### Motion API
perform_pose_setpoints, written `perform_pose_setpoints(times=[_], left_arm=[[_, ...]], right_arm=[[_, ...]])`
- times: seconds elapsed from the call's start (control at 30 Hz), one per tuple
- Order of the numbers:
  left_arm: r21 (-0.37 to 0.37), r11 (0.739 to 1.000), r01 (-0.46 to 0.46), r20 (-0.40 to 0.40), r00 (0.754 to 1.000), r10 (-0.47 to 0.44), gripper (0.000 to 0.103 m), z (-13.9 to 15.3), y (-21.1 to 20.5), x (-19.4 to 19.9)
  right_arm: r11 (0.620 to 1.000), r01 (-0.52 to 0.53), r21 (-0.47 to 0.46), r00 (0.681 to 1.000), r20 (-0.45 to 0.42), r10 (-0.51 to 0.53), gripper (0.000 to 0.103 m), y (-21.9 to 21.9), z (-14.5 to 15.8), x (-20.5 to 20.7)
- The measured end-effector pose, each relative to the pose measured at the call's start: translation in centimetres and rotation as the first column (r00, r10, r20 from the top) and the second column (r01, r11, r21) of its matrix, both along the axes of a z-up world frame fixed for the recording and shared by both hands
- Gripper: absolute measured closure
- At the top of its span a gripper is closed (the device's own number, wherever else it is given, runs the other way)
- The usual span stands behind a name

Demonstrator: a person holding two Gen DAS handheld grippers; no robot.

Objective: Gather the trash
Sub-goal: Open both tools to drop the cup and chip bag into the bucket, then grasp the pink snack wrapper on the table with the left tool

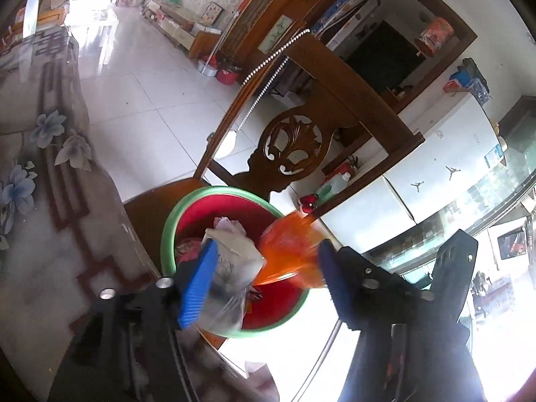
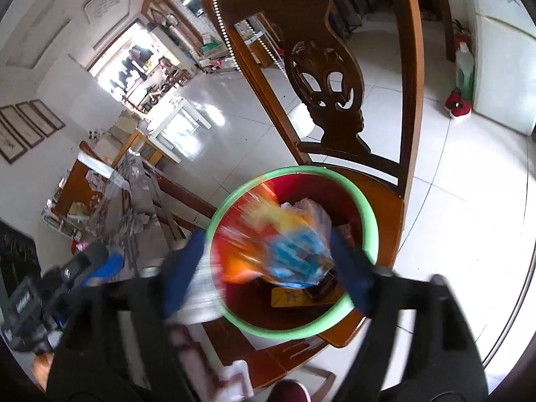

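Observation:
A red basin with a green rim [image 1: 167, 231] sits on a wooden chair seat and holds trash; it also shows in the right wrist view [image 2: 372, 231]. My left gripper [image 1: 261, 281] is open above the basin; a clear plastic bag [image 1: 234, 268] lies against its left pad and a blurred orange wrapper [image 1: 288, 251] is between its pads. My right gripper [image 2: 271, 268] is open above the basin, with a blurred orange, yellow and blue wrapper [image 2: 288, 251] between its fingers, not clamped. The other gripper shows at the left of the right wrist view [image 2: 67, 278].
The carved wooden chair back [image 1: 294, 144] rises behind the basin, also in the right wrist view [image 2: 328, 83]. A table with a floral cloth under glass [image 1: 37, 174] lies left. White tiled floor [image 2: 462, 201] surrounds the chair. A white fridge [image 1: 418, 181] stands right.

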State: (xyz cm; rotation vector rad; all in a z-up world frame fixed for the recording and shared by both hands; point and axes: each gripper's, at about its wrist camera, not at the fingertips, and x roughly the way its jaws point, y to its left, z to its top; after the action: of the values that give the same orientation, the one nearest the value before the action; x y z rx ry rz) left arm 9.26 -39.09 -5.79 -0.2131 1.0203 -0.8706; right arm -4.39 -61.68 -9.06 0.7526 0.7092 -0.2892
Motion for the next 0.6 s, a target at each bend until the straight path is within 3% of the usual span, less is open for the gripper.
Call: perform_pose_setpoints(times=[0.27,0.6], left_arm=[[0.042,0.996,-0.075,0.024,0.997,0.074,0.040,0.1,4.3,-0.9],[0.042,0.977,-0.208,0.076,0.976,0.204,0.039,2.0,12.1,-1.0]], right_arm=[[0.997,-0.078,-0.030,0.997,-0.001,0.078,0.025,3.0,1.2,1.2],[0.958,-0.261,-0.117,0.960,0.068,0.270,0.021,11.2,7.0,3.7]])
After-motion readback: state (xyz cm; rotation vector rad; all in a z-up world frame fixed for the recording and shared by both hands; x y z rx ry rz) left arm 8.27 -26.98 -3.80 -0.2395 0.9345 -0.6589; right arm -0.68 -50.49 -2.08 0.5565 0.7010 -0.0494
